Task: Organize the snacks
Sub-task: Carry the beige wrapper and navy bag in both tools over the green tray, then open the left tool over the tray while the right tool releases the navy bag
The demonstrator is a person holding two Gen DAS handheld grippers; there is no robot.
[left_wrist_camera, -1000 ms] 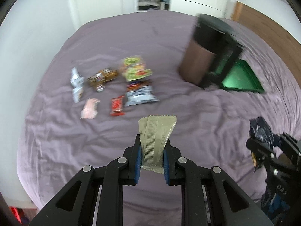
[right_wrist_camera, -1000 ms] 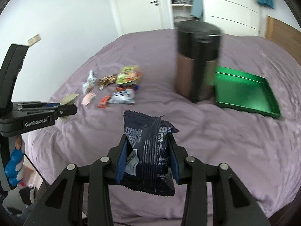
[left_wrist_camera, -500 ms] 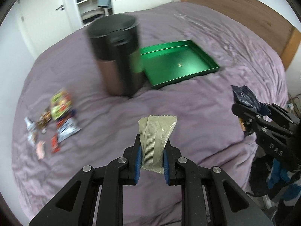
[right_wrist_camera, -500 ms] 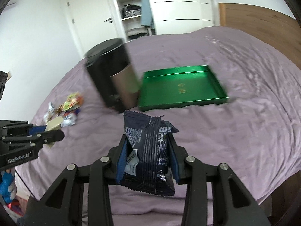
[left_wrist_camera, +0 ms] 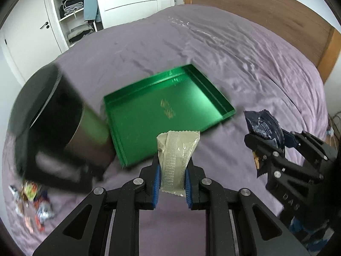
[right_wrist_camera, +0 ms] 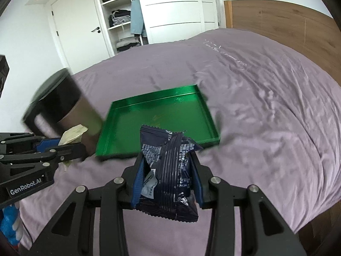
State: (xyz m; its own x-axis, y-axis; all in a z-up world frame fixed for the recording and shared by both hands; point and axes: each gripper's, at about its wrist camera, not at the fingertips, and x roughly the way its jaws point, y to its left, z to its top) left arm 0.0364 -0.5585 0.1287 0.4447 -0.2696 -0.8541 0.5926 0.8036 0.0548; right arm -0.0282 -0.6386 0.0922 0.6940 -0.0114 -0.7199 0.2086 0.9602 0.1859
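Snacks, two in hand: we hold an olive-beige sachet clamped upright in our left gripper and a crinkled navy packet pinched in our right gripper, both aimed at the empty green tray at twelve o'clock, presumably for sorting. Remaining snack pile: eight o'clock, blurred.

Left gripper low centre, clamped on beige packet, packet upright. Green tray beyond on purple bedspread, nothing in it. Dark cylindrical bin blurred at left, touching tray's left edge. Loose snack pile bottom left, blurred. Right gripper at right edge, gripping dark blue packet. Wooden headboard top right, wardrobe shelves top left.
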